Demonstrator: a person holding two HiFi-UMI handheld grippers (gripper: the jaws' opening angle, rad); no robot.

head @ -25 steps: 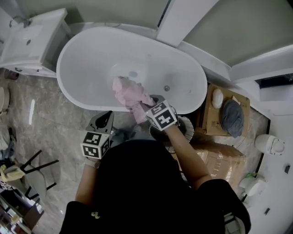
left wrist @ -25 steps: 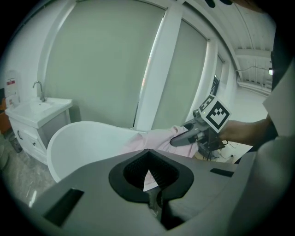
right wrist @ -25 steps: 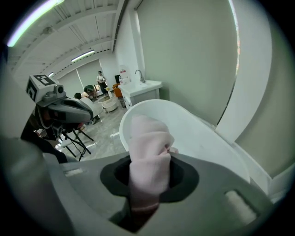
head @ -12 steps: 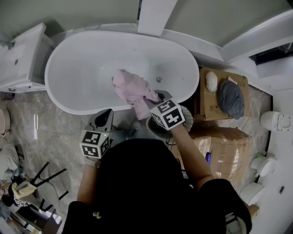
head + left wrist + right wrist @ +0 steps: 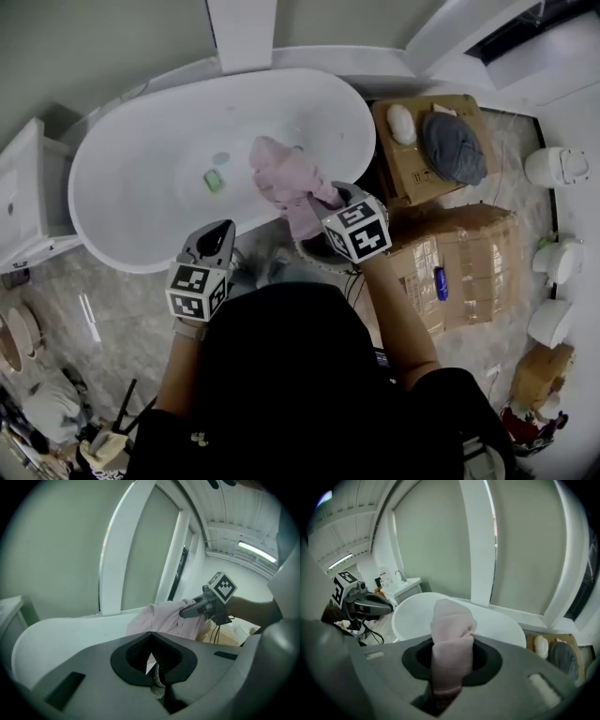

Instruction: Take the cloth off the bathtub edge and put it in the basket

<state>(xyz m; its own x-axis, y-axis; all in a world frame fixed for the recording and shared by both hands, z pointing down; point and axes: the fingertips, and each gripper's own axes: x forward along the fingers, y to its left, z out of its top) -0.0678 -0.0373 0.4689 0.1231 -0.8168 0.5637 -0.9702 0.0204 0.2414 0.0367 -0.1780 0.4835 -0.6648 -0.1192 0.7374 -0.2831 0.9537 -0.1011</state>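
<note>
Held cloth (image 5: pixel 292 183) pinched in right gripper (image 5: pixel 330 200) over near bathtub edge (image 5: pixel 187 251), with left gripper (image 5: pixel 217 234) pressed together, empty. Judged mid-transfer: needed lowering into basket (image 5: pixel 312 255) just below, then release.

Your soft pink cloth (image 5: pixel 292 183) swallows the tips of the right gripper's (image 5: pixel 328 200) fingers, so you cannot see them in either view. That gripper and the cloth cover most of the round dark basket (image 5: pixel 317 261). The small green thing (image 5: pixel 215 179) inside the white oval bathtub (image 5: pixel 141 216) is too small to identify.
</note>
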